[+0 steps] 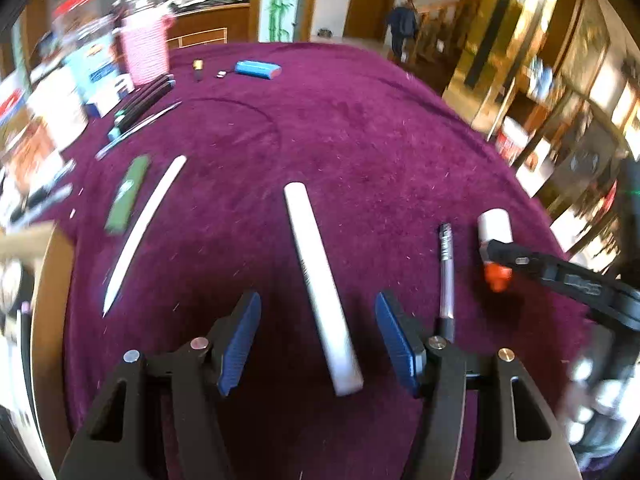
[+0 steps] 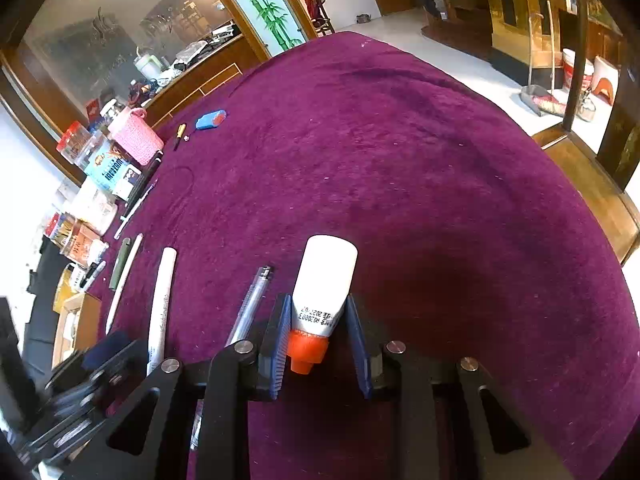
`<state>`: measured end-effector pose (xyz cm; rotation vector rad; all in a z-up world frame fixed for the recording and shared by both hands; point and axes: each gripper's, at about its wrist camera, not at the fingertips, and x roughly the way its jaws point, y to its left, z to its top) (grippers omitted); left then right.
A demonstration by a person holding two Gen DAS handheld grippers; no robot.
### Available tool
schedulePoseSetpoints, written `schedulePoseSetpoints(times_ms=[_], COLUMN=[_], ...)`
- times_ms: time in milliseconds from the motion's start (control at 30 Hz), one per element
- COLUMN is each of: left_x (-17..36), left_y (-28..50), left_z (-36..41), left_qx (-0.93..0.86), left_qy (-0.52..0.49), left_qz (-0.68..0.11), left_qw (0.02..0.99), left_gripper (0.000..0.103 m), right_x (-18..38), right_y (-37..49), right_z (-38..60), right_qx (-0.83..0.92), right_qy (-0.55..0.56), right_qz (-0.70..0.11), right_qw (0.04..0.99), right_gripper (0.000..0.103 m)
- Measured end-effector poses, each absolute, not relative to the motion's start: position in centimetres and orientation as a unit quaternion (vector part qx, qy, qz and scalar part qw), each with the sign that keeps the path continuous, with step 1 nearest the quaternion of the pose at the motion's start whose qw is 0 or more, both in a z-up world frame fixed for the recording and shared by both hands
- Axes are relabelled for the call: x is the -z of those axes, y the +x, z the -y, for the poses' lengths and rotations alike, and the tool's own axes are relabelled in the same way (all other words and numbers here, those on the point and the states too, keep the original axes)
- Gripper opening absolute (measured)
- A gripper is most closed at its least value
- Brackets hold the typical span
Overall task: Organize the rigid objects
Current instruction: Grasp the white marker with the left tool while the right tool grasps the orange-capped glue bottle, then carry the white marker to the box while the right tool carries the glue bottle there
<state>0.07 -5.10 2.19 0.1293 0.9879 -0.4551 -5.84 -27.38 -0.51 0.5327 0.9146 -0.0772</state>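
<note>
A row of objects lies on the purple cloth: a green case [image 1: 128,194], a thin white blade-like stick [image 1: 144,224], a white cylinder [image 1: 322,288], a clear pen [image 1: 446,276] and a white bottle with an orange cap [image 2: 322,300]. My left gripper [image 1: 318,344] is open, its blue pads on either side of the white cylinder's near end. My right gripper [image 2: 318,344] is shut on the white bottle, which rests on the cloth to the right of the pen [image 2: 250,304]. The right gripper and bottle [image 1: 494,236] also show in the left wrist view.
Boxes, jars and a pink knitted holder [image 2: 136,136] crowd the table's far left side. A blue case [image 1: 258,69] and a small screwdriver [image 2: 179,135] lie at the back. A cardboard box [image 2: 76,320] sits at the left edge. The table edge drops off on the right.
</note>
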Motion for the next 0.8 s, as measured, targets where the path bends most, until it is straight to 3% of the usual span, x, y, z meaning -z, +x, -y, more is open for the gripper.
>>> schedulePoseSetpoints(times_ms=[133, 200, 267, 300, 433, 800], left_x=[-0.8, -0.7, -0.6, -0.6, -0.6, -6.3], left_y=[0.7, 0.6, 0.2, -0.1, -1.0, -5.3], left_z=[8.5, 8.8, 8.7, 8.7, 7.6, 1.0], left_qx=[0.194, 0.206, 0.230, 0.230, 0.245, 0.293], left_qy=[0.145, 0.151, 0.150, 0.157, 0.131, -0.007], left_qz=[-0.456, -0.458, -0.454, -0.449, -0.452, -0.415], left_qw=[0.857, 0.852, 0.848, 0.849, 0.847, 0.861], left_gripper=[0.059, 0.043, 0.017, 0.015, 0.013, 0.014], right_x=[0.4, 0.3, 0.2, 0.2, 0.2, -1.4], right_y=[-6.1, -5.9, -5.8, -5.7, -5.4, -7.7], right_z=[27.6, 27.1, 26.4, 25.9, 24.1, 24.8], right_qx=[0.027, 0.029, 0.038, 0.045, 0.058, 0.001], right_qy=[0.244, 0.225, 0.201, 0.185, 0.129, 0.218], right_qz=[-0.435, -0.436, -0.435, -0.434, -0.427, -0.401], right_qw=[0.866, 0.871, 0.877, 0.881, 0.893, 0.890], right_gripper=[0.030, 0.031, 0.033, 0.034, 0.030, 0.029])
